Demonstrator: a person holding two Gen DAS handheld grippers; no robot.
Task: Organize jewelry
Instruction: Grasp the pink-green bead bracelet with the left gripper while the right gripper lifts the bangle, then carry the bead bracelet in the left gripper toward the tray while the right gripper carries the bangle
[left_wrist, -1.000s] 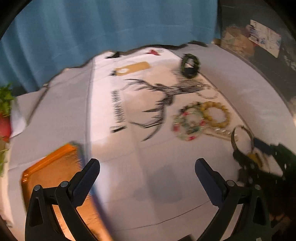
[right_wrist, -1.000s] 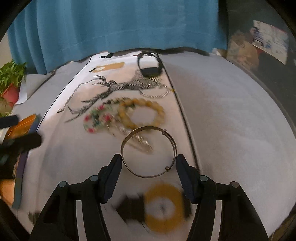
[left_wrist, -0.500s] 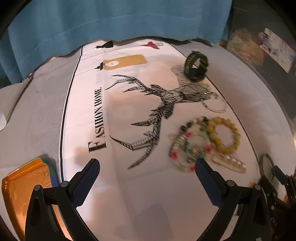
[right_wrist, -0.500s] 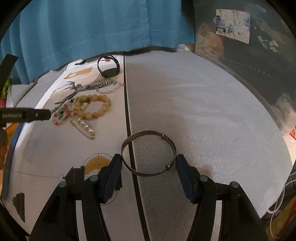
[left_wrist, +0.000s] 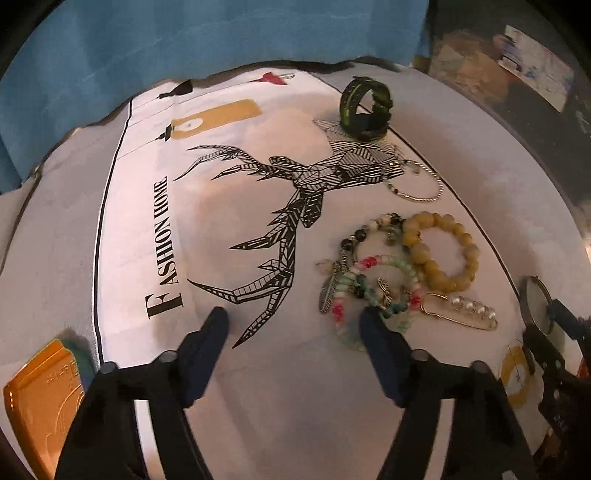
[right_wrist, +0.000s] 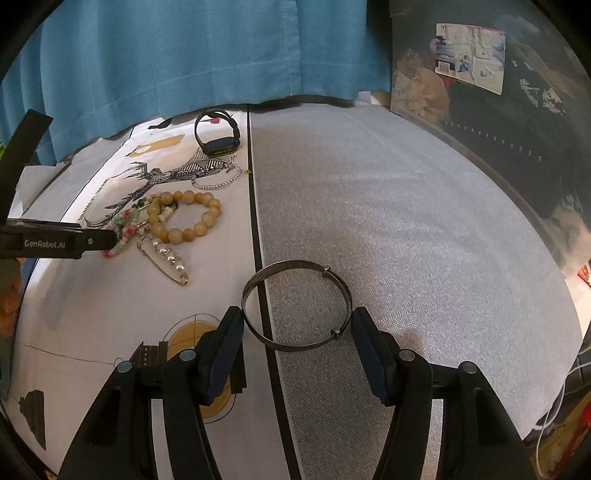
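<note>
My right gripper (right_wrist: 297, 321) is shut on a silver bangle (right_wrist: 295, 304), held just above the grey cloth; it also shows at the right edge of the left wrist view (left_wrist: 537, 302). My left gripper (left_wrist: 295, 321) is open and empty, its right finger beside the pink-and-green bead bracelet (left_wrist: 373, 291). Nearby on the printed white cloth lie a yellow bead bracelet (left_wrist: 441, 254), a pearl safety pin (left_wrist: 465, 308), a thin chain bracelet (left_wrist: 417, 184) and a black-and-green band (left_wrist: 364, 107). The same pieces show in the right wrist view, with the yellow bead bracelet (right_wrist: 184, 216) at the left.
An orange tin box (left_wrist: 40, 398) sits at the near left edge. A blue curtain (right_wrist: 184, 55) hangs behind the table. The grey cloth (right_wrist: 406, 221) covers the right half. Dark clutter (right_wrist: 498, 103) stands at the far right.
My left gripper moved in toward the bead bracelets and its jaws narrowed. My right gripper carried the bangle rightward from the white cloth over the grey cloth.
</note>
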